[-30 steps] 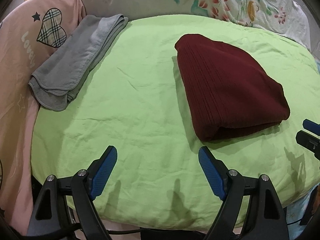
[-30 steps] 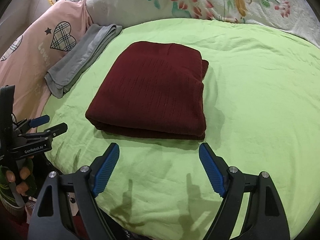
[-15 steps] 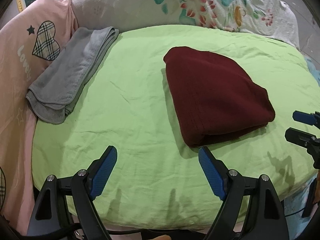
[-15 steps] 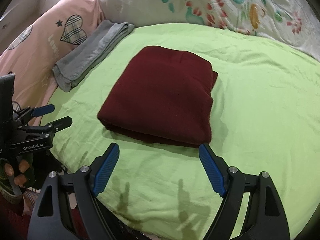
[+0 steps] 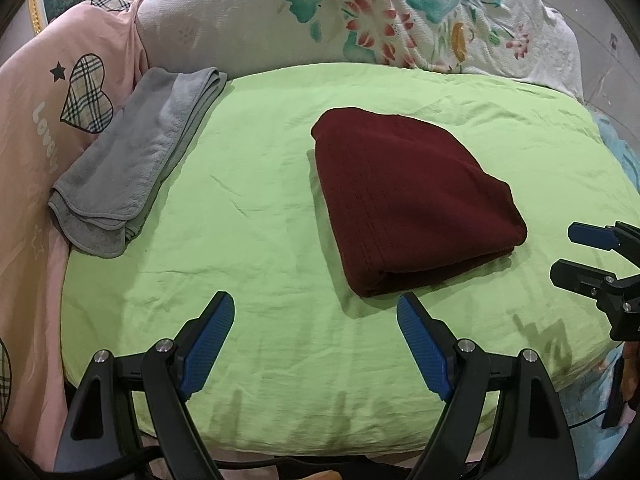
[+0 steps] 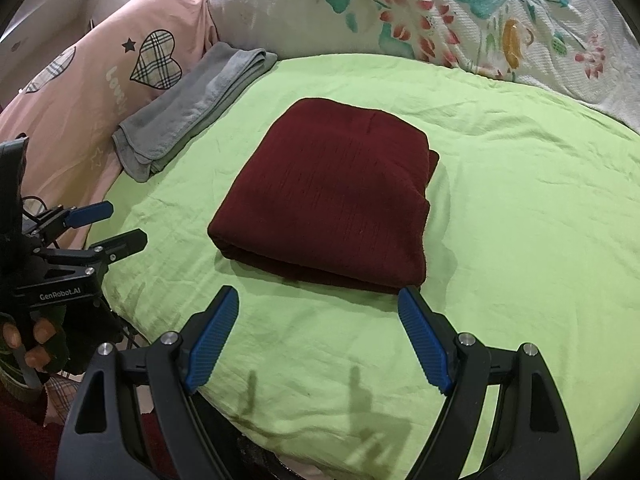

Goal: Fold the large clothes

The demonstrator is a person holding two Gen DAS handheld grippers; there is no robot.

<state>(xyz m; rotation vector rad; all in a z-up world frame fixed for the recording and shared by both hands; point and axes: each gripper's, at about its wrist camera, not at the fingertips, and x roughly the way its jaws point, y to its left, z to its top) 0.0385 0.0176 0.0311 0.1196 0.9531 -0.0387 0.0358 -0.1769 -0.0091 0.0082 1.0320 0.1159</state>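
A dark red garment (image 5: 412, 204) lies folded into a thick rectangle on the green sheet (image 5: 248, 208); it also shows in the right wrist view (image 6: 332, 200). My left gripper (image 5: 316, 336) is open and empty, hovering over the sheet near the garment's front left corner. My right gripper (image 6: 320, 332) is open and empty, just in front of the garment's near edge. Each gripper shows in the other's view: the right one at the right edge (image 5: 580, 252), the left one at the left edge (image 6: 106, 226).
A folded grey towel (image 5: 132, 164) lies at the sheet's back left, against a pink cover with plaid hearts (image 5: 44, 92). A white floral quilt (image 5: 360, 20) is bunched along the back. The sheet's front edge drops off below both grippers.
Both grippers have pulled back and up from the garment, so it looks smaller and farther away. Both stay open. The folded garment has not moved.
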